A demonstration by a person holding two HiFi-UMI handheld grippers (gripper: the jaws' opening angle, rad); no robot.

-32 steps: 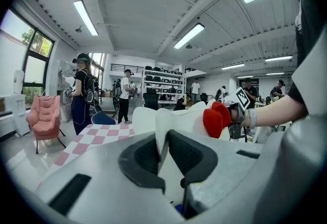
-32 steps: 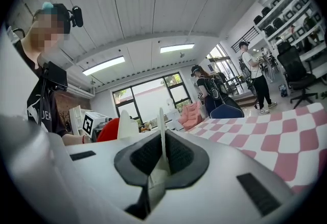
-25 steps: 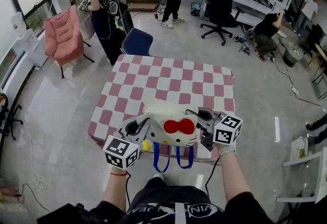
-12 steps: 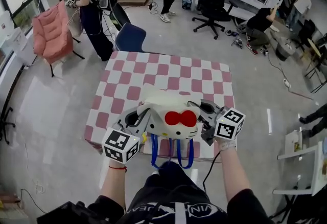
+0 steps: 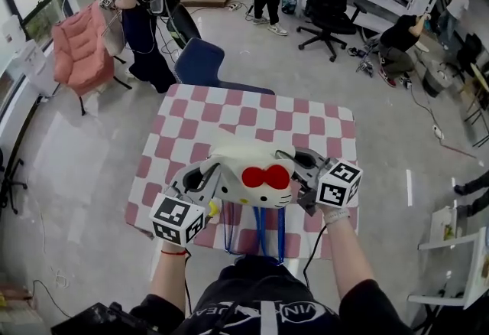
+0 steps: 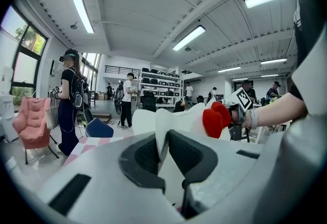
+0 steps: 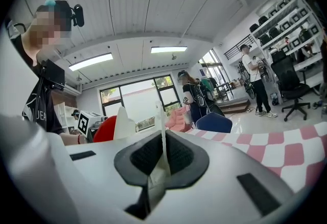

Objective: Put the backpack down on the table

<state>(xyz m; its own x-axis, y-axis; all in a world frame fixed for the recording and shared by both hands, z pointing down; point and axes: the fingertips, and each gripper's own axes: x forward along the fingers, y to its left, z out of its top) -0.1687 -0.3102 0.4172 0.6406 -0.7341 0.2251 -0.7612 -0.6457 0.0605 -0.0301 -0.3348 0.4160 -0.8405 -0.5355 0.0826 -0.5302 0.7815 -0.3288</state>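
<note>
A white cat-face backpack (image 5: 256, 177) with a red bow and blue straps hangs in the air over the near edge of the pink-and-white checked table (image 5: 229, 123). My left gripper (image 5: 208, 177) is shut on the backpack's left edge, and a thin white fold (image 6: 159, 138) is pinched between the jaws. My right gripper (image 5: 300, 173) is shut on its right edge, where a white flap (image 7: 163, 154) stands between the pads. The red bow (image 6: 215, 119) shows in the left gripper view. The blue straps (image 5: 260, 230) dangle below.
A dark blue chair (image 5: 200, 62) stands at the table's far side. A pink armchair (image 5: 80, 47) is at the far left. A person with a backpack (image 5: 137, 4) stands behind the table. A black office chair (image 5: 330, 1) and shelving are at the far right.
The backpack and both grippers have moved slightly forward over the table's near edge; the straps now hang closer together. Both grips are unchanged.
</note>
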